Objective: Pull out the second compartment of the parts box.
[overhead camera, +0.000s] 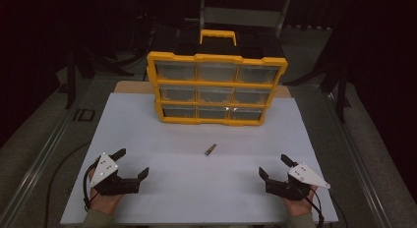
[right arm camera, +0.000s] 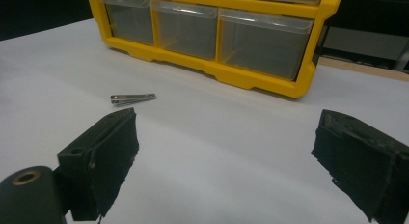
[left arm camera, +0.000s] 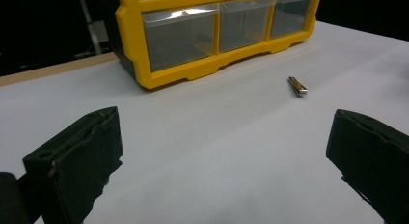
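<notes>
**Both grippers wide over the board, clipper lying between them and the cabinet**

Nearest the high camera, at the bottom edge, the person's two hands hold the grippers low over the near part of the white board. The left gripper has its jaws spread wide with nothing between them; in the left gripper view its two black jaws stand far apart over bare board. The right gripper is just as wide and just as empty, its jaws framing bare board in the right gripper view. The two grippers are well apart, one near each near corner.

The clipper, a small metal nail clipper, lies flat on the board, roughly midway between the grippers and farther out than both, touching neither. In the high view its long axis runs on a diagonal, from near-left to far-right. Which end is the cutting end cannot be told there. In the left gripper view the clipper sits ahead and toward the right jaw; in the right gripper view the clipper sits ahead, just beyond the left jaw.

Beyond the clipper stands the yellow cabinet, upright at the far edge of the board, with three rows of three clear drawers, all pushed in, and a handle on top. Bare board lies between the clipper and each gripper.
</notes>
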Demonstrator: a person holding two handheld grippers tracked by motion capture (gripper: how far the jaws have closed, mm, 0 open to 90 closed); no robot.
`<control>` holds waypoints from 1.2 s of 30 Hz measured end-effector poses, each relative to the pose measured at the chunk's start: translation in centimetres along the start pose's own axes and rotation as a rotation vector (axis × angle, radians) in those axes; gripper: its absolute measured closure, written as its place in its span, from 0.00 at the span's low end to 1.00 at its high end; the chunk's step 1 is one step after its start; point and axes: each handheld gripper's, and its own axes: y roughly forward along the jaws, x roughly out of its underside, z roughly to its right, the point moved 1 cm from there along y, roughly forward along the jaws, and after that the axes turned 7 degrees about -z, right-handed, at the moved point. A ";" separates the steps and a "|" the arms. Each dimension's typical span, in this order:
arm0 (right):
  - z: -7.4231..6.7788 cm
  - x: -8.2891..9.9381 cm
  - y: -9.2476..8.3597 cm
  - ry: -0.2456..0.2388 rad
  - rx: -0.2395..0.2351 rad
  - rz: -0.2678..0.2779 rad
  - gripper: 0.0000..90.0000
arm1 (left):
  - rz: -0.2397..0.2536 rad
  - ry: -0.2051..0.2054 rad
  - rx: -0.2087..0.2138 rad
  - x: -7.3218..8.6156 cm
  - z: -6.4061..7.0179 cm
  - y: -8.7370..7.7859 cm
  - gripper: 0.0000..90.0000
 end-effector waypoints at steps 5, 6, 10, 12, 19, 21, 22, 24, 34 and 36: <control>0.0 -0.1 0.0 0.006 -0.001 -0.002 0.09 | -0.002 0.003 0.001 0.0 0.0 0.0 0.00; 0.0 -0.1 0.0 0.008 0.000 -0.003 0.09 | -0.001 0.002 0.000 0.0 0.1 0.0 0.00; -0.2 -0.2 0.0 0.012 0.000 -0.014 0.09 | 0.002 -0.004 -0.002 0.1 0.0 0.0 0.00; -0.3 -0.4 0.1 0.017 0.001 -0.015 0.09 | 0.003 -0.014 -0.002 0.1 -0.1 0.0 0.00; -0.9 -2.0 -0.1 0.010 -0.008 -0.008 0.09 | 0.002 -0.012 -0.006 0.2 0.0 0.0 0.00; -1.0 -2.4 0.0 0.000 -0.008 -0.010 0.09 | 0.003 -0.014 -0.008 0.2 0.0 0.0 0.00; -1.1 -2.6 0.1 -0.004 -0.011 -0.010 0.09 | 0.001 -0.013 -0.008 0.2 0.0 0.0 0.00; -1.4 -3.0 0.2 -0.013 -0.008 -0.018 0.09 | 0.001 -0.014 -0.008 0.2 0.0 0.0 0.00; -2.5 -4.7 1.0 -0.053 -0.004 -0.032 0.09 | -0.009 -0.002 -0.012 0.2 0.1 0.2 0.00; -2.6 -4.8 1.1 -0.056 -0.005 -0.031 0.09 | -0.010 -0.003 -0.012 0.2 0.1 0.2 0.00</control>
